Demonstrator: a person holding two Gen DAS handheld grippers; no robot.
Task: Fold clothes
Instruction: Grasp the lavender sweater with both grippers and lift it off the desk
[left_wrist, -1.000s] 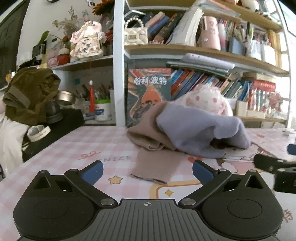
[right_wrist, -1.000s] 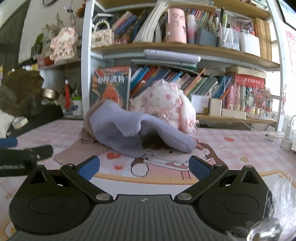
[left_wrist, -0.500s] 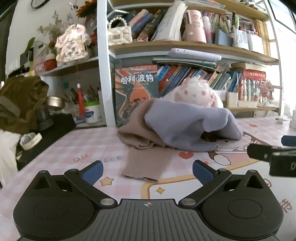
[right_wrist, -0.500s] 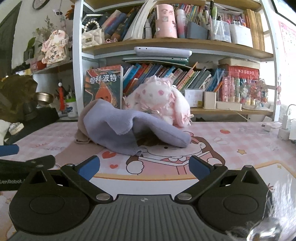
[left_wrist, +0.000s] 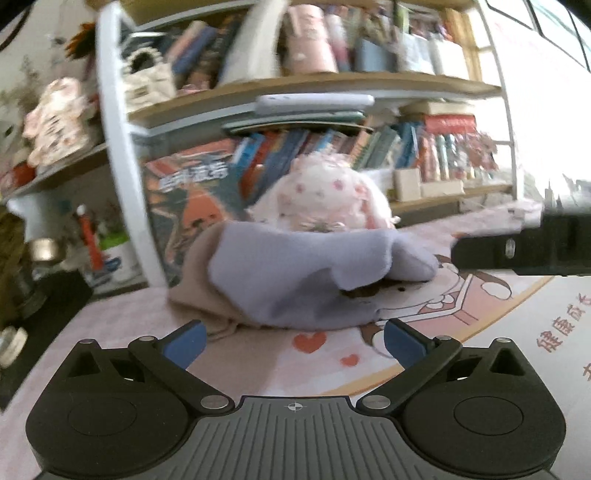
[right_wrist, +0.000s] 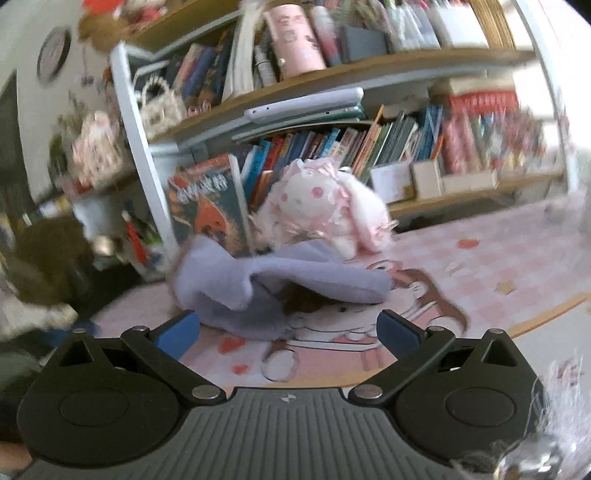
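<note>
A crumpled lavender garment (left_wrist: 310, 273) lies heaped on the pink checked table mat (left_wrist: 480, 332), over a beige garment (left_wrist: 195, 280) that shows at its left. My left gripper (left_wrist: 293, 338) is open just in front of the heap, its blue fingertips (left_wrist: 184, 339) spread, nothing between them. In the right wrist view the lavender garment (right_wrist: 280, 288) sits just beyond my right gripper (right_wrist: 288, 330), which is also open and empty. The right gripper's black body (left_wrist: 524, 254) reaches in from the right edge of the left wrist view. Both views are motion-blurred.
A pink-and-white plush toy (right_wrist: 328, 206) sits right behind the clothes. A white bookshelf (left_wrist: 122, 177) full of books stands along the table's back edge. An olive-brown bag (right_wrist: 48, 266) and dark items sit at the left.
Both grippers have moved forward, closer to the heap of clothes, and both views have tilted. The beige sleeve on the mat has dropped out of sight under the left gripper. Jaws stay open.
</note>
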